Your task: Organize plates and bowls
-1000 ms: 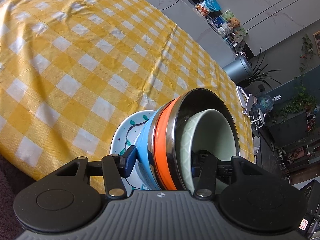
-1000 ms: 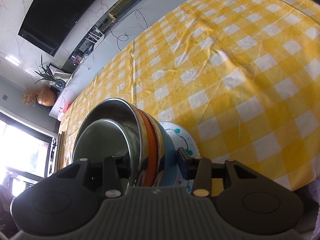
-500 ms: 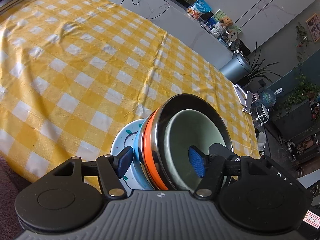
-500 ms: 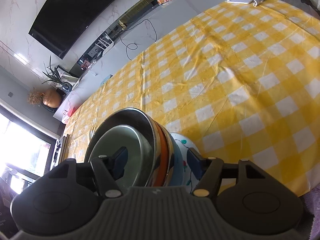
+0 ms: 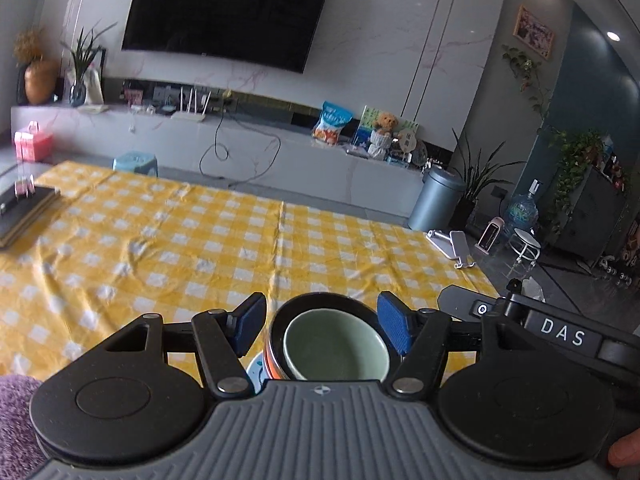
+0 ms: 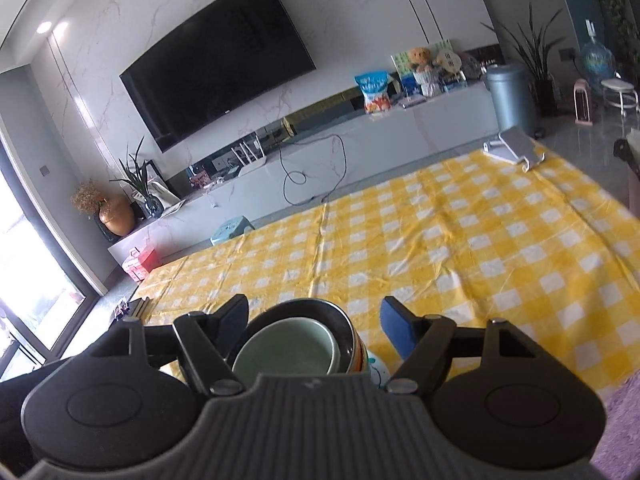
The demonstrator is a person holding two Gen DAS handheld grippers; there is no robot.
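Stacking step looks finished: the pale green bowl (image 5: 336,344) sits nested in the steel bowl (image 5: 320,300), with an orange band (image 5: 272,360) and a patterned plate (image 5: 254,368) showing below, all on the yellow checked cloth (image 5: 200,248) at the near edge of the table.

Left gripper (image 5: 322,326): jaws apart, blue pads (image 5: 394,326) clear of the stack on both sides, nothing held. The stack lies at 6 o'clock in this view, partly hidden by the gripper body.

Right gripper (image 6: 314,324): jaws opening, pads (image 6: 394,326) off the rims, nothing clamped between them. Stack at 6 to 7 o'clock in its view.

Judgement: both tools are released from the pile. No other plates or bowls show on the cloth, so the task seems near its end. Next move would call for checking the pile sits level, then parking both grippers clear of it.
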